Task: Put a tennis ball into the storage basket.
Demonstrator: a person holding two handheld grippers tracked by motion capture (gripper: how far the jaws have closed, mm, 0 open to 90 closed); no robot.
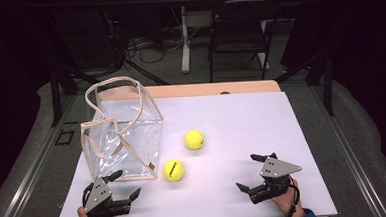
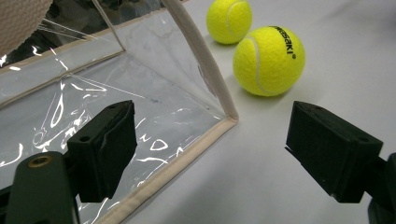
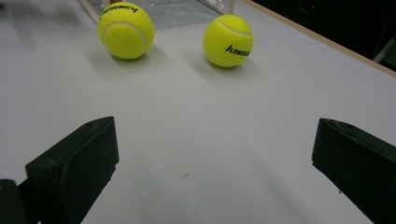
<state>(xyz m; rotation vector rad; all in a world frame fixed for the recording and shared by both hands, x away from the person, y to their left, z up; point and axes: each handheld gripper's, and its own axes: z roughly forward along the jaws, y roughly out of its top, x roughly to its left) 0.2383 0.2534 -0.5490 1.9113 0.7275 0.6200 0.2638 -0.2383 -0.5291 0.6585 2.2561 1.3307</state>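
Two yellow tennis balls lie on the white table top: the near ball (image 1: 173,170) (image 2: 268,60) (image 3: 125,30) sits by the bag's front right corner, the far ball (image 1: 194,139) (image 2: 229,20) (image 3: 228,40) a little behind it to the right. A clear plastic tote bag (image 1: 122,137) (image 2: 116,102) with beige trim and handles stands upright at the left. My left gripper (image 1: 121,185) (image 2: 210,149) rests at the table's front left, open, jaws straddling the bag's lower front corner. At the front right, my right gripper (image 1: 249,172) (image 3: 215,163) is open and points toward the balls, nothing between its jaws.
The white table top (image 1: 241,121) has free room in the middle and at the right. Beyond its far wooden edge stand a black chair (image 1: 239,31) and a white table leg (image 1: 184,39) among cables on the floor.
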